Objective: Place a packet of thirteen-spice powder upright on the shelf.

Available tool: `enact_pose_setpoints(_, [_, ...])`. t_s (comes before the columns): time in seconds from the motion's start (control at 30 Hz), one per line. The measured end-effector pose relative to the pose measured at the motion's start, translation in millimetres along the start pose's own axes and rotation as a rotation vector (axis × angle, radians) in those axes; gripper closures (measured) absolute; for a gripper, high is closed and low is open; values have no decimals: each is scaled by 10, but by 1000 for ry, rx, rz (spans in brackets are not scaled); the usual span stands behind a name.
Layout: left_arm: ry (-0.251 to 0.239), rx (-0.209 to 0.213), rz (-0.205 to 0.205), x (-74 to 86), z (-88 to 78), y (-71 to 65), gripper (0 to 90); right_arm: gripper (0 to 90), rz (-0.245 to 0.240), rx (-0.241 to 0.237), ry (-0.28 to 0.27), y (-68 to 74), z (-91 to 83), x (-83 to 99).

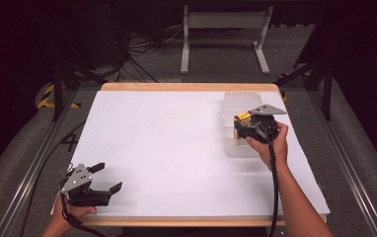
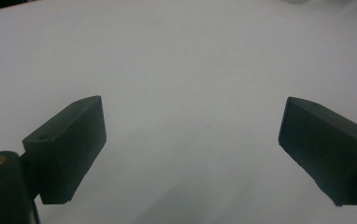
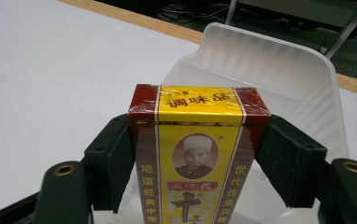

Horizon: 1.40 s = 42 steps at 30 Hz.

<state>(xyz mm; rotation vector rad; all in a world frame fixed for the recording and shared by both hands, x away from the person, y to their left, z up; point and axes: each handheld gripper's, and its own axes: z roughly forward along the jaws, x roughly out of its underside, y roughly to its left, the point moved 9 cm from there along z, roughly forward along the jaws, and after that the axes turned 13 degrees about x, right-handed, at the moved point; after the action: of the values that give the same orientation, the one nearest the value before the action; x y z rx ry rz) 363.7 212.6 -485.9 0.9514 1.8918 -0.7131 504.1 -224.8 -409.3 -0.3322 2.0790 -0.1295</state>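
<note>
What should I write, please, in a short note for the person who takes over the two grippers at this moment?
Right gripper: shut on the red-and-yellow cardboard box, held above the translucent white plastic bin at the table's far right.
Left gripper: open, holding nothing, over the white table sheet near the front left corner.
Done: box gripped and brought over the bin.
Left: whether the box is going into the bin or coming out cannot be told; check, then finish that move.

box (image 3: 197,154) lower end cut off by frame edge, small print unreadable
</note>
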Motion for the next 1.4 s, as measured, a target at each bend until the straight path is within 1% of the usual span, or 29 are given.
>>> enact_pose_setpoints(0.1, [0, 3, -2, 2, 0, 2, 84, 309, -11, 1, 17, -2, 17, 35])
enact_pose_setpoints(0.13, [-1, 3, -4, 2, -1, 5, 84, 308, -13, 0, 15, -11, 18, 43])
enact_pose_setpoints(0.37, [-4, 0, -1, 1, -6, 6, 84, 294, -6, -14, 25, -49, 25, 65])
enact_pose_setpoints(0.53, [-1, 0, -1, 6, -5, 3, 84, 284, -38, -12, 41, -38, 49, 101])
enact_pose_setpoints(0.63, [0, 2, -1, 3, 0, -2, 83, 276, -36, -26, 53, -42, 59, 111])
enact_pose_setpoints(0.8, [1, 0, 1, 3, 2, -1, 84, 241, -51, -35, 67, -60, 63, 108])
enact_pose_setpoints(0.9, [1, -1, 2, 1, 2, -2, 84, 217, -56, -36, 58, -80, 35, 81])
enact_pose_setpoints(1.0, [2, -1, 5, -2, 3, -6, 84, 206, -60, -39, 65, -85, 19, 88])
enact_pose_setpoints(1.13, [-1, 1, 4, -3, 2, -9, 83, 185, -67, -59, 61, -91, -13, 89])
enact_pose_setpoints(1.37, [3, 1, 3, 0, 3, -6, 81, 182, -95, -65, 62, -127, -81, 71])
enact_pose_setpoints(1.4, [2, 3, -2, 4, 6, -5, 81, 184, -110, -68, 63, -135, -109, 70])
